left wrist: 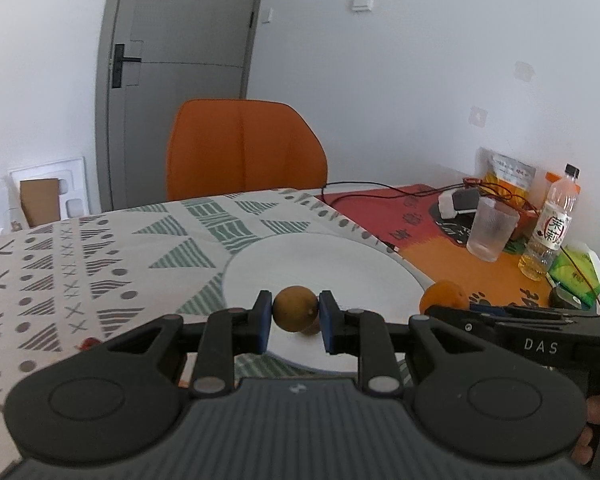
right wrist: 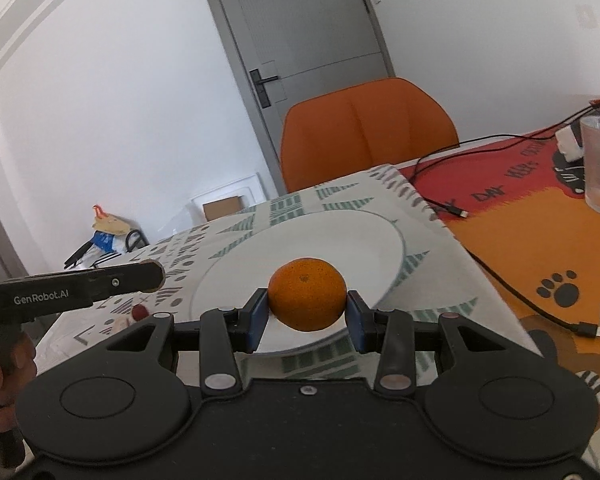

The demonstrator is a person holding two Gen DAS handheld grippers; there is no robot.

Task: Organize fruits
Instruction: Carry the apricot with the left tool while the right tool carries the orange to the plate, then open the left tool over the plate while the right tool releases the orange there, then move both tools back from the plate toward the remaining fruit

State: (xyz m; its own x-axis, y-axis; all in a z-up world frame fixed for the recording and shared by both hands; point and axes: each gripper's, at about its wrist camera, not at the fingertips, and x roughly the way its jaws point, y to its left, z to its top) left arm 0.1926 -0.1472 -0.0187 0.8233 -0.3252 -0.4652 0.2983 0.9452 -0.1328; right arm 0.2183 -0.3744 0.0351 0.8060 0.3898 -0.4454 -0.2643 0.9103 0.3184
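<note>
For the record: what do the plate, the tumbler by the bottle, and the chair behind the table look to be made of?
Plate: glazed ceramic or perhaps melamine; smooth white surface with a soft sheen and a thin grey rim line. Tumbler: clear ribbed glass or plastic; translucent, with fine vertical fluting; the look leaves it open. Chair: orange upholstery, matte, fabric or faux leather, with a stitched centre seam and soft padded contours.

Both my tongs are looking the same: the left gripper and right gripper are showing black linkage arms, silver pivot screws and blue pads on the fingers. Behind the fingers, round black discs are flanking a ribbed grey body. White "DAS" and "GenRobot.AI" lettering is showing on the handles.
</note>
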